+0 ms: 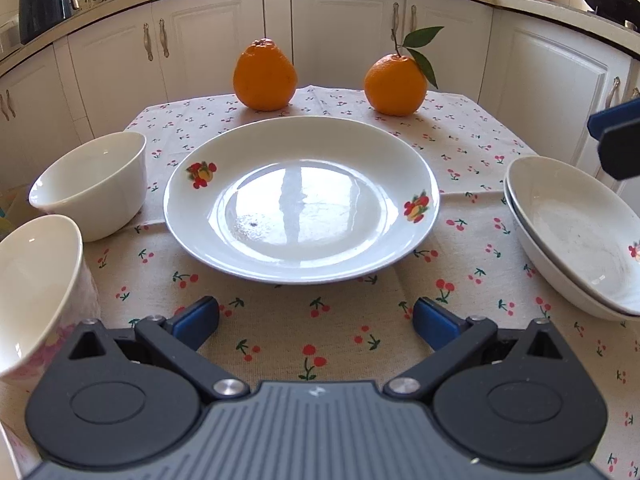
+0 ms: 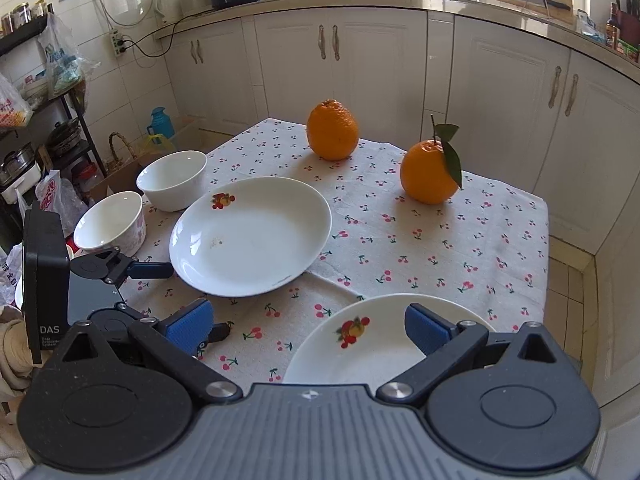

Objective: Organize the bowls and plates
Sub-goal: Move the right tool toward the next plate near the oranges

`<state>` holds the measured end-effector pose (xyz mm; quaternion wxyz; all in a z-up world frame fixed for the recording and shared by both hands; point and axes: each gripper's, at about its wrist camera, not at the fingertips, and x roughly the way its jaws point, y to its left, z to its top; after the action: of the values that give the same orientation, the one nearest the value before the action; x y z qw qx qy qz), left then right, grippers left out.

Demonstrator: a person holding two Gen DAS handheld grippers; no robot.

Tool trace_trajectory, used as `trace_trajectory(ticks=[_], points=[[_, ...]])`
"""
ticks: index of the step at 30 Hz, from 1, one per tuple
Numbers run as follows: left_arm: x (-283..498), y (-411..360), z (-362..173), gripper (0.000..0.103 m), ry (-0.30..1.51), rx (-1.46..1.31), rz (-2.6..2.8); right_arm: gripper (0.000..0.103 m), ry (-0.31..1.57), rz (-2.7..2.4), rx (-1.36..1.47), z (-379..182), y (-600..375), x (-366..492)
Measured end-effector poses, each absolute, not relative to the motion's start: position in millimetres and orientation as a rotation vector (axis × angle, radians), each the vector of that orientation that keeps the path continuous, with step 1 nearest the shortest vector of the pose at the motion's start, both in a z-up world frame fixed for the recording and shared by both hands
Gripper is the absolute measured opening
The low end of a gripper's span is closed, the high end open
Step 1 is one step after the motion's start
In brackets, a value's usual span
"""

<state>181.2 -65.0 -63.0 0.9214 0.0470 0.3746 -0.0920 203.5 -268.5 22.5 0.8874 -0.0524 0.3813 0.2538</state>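
A white fruit-print plate (image 1: 300, 200) lies mid-table just ahead of my open, empty left gripper (image 1: 316, 320); it also shows in the right wrist view (image 2: 250, 236). Two stacked white plates (image 1: 576, 236) lie at the right, and the top one sits under my right gripper (image 2: 308, 328), which is open and empty above its rim (image 2: 360, 340). A plain white bowl (image 1: 92, 184) (image 2: 174, 180) and a pink-patterned bowl (image 1: 36, 292) (image 2: 110, 224) stand at the left. The left gripper (image 2: 132, 292) shows from the side in the right wrist view.
Two oranges (image 1: 265, 76) (image 1: 395, 85) stand at the far side of the cherry-print tablecloth (image 1: 304, 344). White cabinets (image 1: 340, 32) run behind the table. A shelf with bags (image 2: 36, 112) and floor clutter stand left of the table.
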Motion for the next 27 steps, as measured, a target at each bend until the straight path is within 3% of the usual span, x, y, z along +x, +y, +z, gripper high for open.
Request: trace_trajectory(ticks=[15,27], points=[[193.1,-66.9,-66.4,0.103,0.729,0.074,-0.142,0.103,0.818,0.712,-0.157,16.9,-223.0,287.5],[196.8,-66.9,-67.3,0.103,0.727,0.072,-0.134,0.103,0.909,0.845,-0.241,-19.7,-174.5,364.9]])
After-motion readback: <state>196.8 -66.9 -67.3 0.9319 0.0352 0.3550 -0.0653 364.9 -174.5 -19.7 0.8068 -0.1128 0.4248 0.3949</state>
